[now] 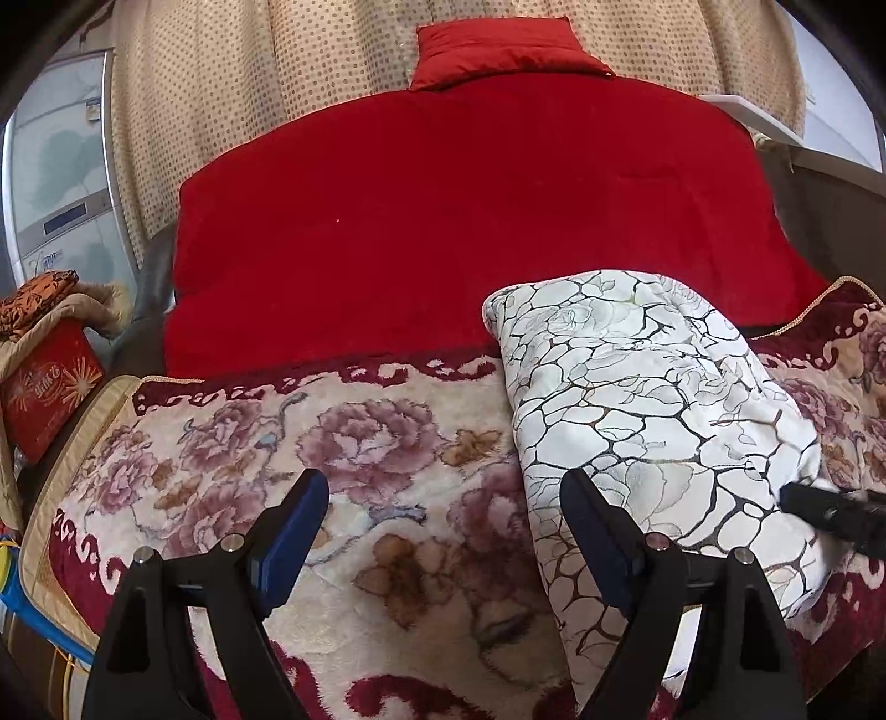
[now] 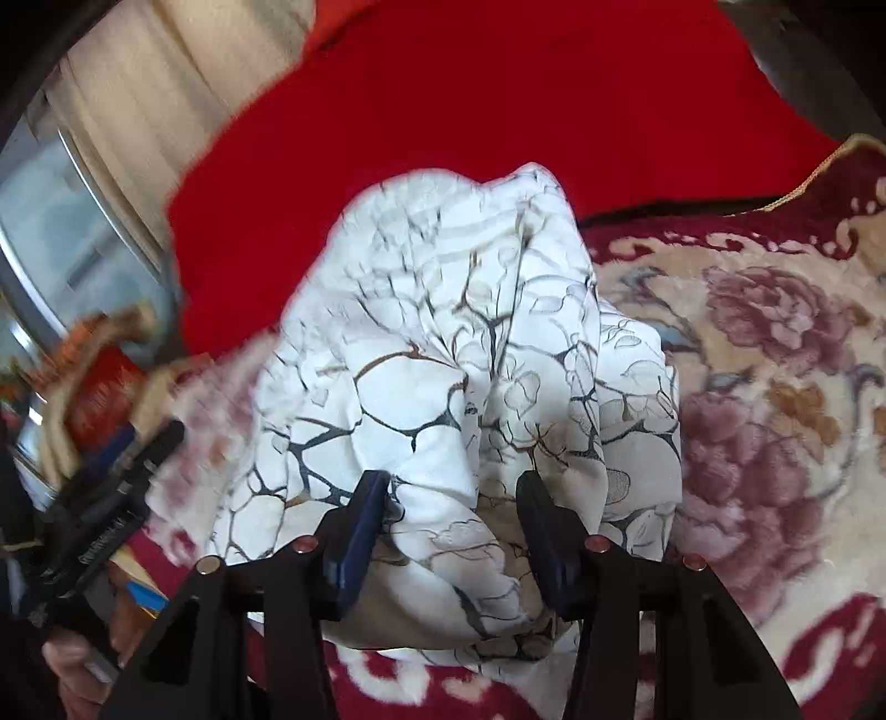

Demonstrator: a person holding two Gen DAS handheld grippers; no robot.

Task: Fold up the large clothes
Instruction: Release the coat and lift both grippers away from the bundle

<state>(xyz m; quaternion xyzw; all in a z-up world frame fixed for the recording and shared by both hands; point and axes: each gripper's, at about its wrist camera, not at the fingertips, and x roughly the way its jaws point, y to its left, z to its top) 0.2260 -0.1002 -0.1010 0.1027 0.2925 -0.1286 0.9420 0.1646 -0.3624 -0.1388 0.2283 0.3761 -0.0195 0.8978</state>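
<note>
A white garment with a dark crackle and leaf print [image 1: 653, 399] lies folded in a long bundle on the floral blanket [image 1: 277, 454], right of centre in the left wrist view. My left gripper [image 1: 443, 498] is open and empty just left of the bundle; its right finger overlaps the cloth's edge. In the right wrist view the garment [image 2: 443, 354] bulges between the fingers. My right gripper [image 2: 451, 498] is open around its near end, jaws wide apart, cloth between them. The right gripper's tip shows in the left wrist view [image 1: 830, 515] at the bundle's right side.
A red quilt [image 1: 470, 221] and red cushion [image 1: 498, 50] lie behind the blanket. Dotted beige curtains [image 1: 249, 83] hang at the back. A red box [image 1: 50, 387] with folded cloth on top stands at the left edge. The left gripper's body shows in the right wrist view [image 2: 105, 515].
</note>
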